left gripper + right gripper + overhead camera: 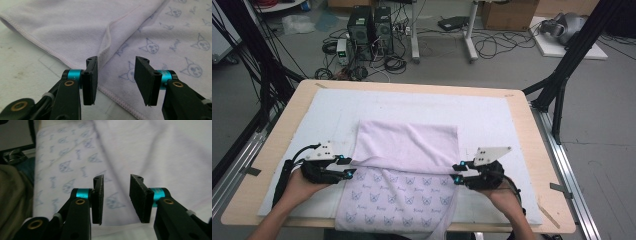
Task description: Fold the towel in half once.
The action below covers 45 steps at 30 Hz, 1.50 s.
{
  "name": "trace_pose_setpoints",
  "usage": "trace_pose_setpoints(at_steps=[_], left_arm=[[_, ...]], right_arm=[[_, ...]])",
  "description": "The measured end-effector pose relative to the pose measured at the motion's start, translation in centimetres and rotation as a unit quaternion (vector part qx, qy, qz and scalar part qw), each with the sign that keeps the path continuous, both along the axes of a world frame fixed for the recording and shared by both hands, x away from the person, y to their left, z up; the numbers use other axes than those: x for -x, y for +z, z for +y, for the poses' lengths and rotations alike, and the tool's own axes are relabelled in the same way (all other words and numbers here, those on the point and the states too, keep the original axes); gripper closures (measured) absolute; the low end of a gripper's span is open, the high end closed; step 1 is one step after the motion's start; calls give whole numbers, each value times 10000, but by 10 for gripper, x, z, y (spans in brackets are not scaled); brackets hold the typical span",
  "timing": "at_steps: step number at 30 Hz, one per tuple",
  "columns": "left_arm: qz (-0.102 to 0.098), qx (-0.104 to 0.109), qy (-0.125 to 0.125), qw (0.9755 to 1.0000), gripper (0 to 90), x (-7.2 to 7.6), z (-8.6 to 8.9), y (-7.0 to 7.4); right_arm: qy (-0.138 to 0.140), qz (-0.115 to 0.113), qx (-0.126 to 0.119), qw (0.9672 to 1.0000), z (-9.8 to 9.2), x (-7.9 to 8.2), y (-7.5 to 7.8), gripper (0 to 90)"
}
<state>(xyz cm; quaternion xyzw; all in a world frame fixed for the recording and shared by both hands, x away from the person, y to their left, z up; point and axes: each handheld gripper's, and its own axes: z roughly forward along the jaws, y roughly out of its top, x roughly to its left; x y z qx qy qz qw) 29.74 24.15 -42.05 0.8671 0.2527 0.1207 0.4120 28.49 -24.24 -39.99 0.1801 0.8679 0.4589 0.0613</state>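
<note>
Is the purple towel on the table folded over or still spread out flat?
Partly folded. The towel's plain far part lies doubled over the cat-printed part, its hemmed edge crossing between the two grippers, while the printed near end hangs over the table edge.

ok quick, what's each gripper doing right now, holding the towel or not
left gripper: open, nothing held, over the towel edge.
right gripper: open, nothing held, over the towel.

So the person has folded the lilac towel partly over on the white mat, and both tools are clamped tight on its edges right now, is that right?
Not quite: both tools stand open, pinching nothing. The left tool in the left gripper view and the right tool in the right gripper view show a clear gap over the towel. The towel is indeed partly folded on the white mat.
</note>
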Motion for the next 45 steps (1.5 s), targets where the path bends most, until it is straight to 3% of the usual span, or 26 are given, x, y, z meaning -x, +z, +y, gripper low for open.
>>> trace_pose_setpoints(at_steps=[3,7,11,13,19,25,27,30,34,37,38,41,42,45], left_arm=[[18,-18,55,10000,505,-3,-4,-4],[36,2,50,10000,542,-6,-8,-8],[43,-46,30,10000,679,-6,-8,-10],[47,-72,46,10000,701,-5,-6,-10],[52,-57,130,9999,694,-1,2,-9],[27,34,177,9998,612,3,7,-5],[-4,73,165,9998,572,3,8,-2],[-14,142,125,9998,510,0,5,1],[113,156,68,9998,432,-9,-5,0],[187,79,94,9998,405,-17,-13,-5],[224,57,93,9997,420,-20,-14,-7],[253,-6,-16,9997,664,-22,-17,-10],[267,-47,-66,9996,720,-22,-17,-10],[147,-42,-55,9999,864,-19,-14,-7]], right_arm=[[308,196,62,9993,13,10,-14,588],[603,310,402,9969,31,18,-31,580],[861,449,784,9922,37,21,-40,724],[886,495,806,9916,32,25,-40,771],[741,503,914,9918,5,42,-39,780],[747,490,1095,9900,-10,48,-34,758],[739,452,969,9915,-11,46,-29,736],[434,290,736,9959,-11,36,-22,681],[-39,135,467,9988,-13,7,-17,609],[-350,176,409,9984,-11,-17,-18,545],[-416,229,324,9983,-11,-26,-20,531],[-444,454,352,9974,-9,-40,-27,528],[-432,512,381,9970,-8,-42,-30,565],[-207,709,559,9957,-7,-45,-35,825]])
